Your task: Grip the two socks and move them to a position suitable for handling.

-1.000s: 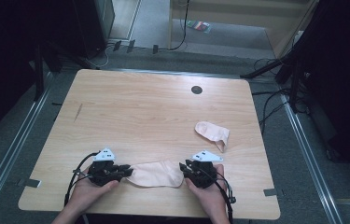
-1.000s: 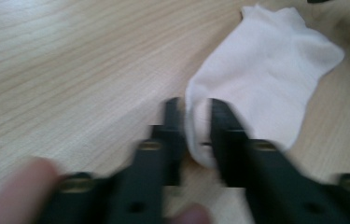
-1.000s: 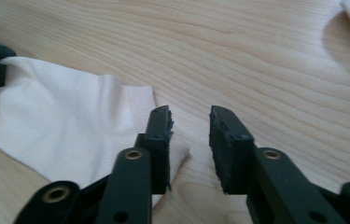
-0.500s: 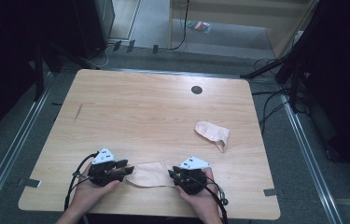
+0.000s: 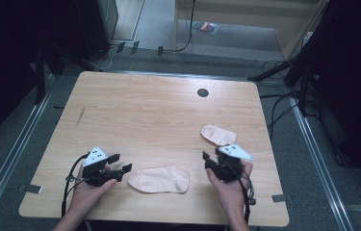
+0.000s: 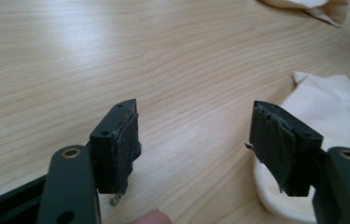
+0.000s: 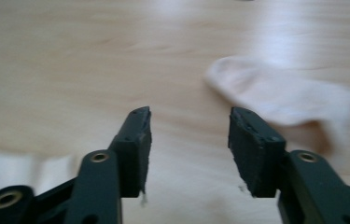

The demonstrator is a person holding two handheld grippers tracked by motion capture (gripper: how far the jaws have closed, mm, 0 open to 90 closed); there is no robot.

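- Two socks lie on the table (image 5: 135, 110): the near sock (image 5: 159, 179) flat close to the person's edge, between the two grippers, and the far sock (image 5: 218, 134) farther out on the right half.
- Left gripper (image 5: 118, 170) sits just left of the near sock; its jaws are spread wide with nothing between them, as the left gripper view confirms (image 6: 193, 140).
- Right gripper (image 5: 209, 161) is also spread and empty (image 7: 189, 140), held off the near sock's right end and pointing forward, toward the far sock.
- Near sock's long axis runs left to right across the table, roughly along the line joining the two hands, so each end faces one gripper.
- From the left gripper view, the near sock (image 6: 322, 121) lies to the right of the jaws and slightly behind the right jaw's pad; it is beside the gap, not in it.
- From the right gripper view, the far sock (image 7: 280, 95) lies ahead and to the right of the gap, apart from the jaws, its long axis slanting across the view.
- Judgement: the right hand is clearly the nearer one to the far sock, and a short forward reach, slightly rightward, should bring the jaws over it.
- Left hand is the nearer one to the near sock's rounded end.
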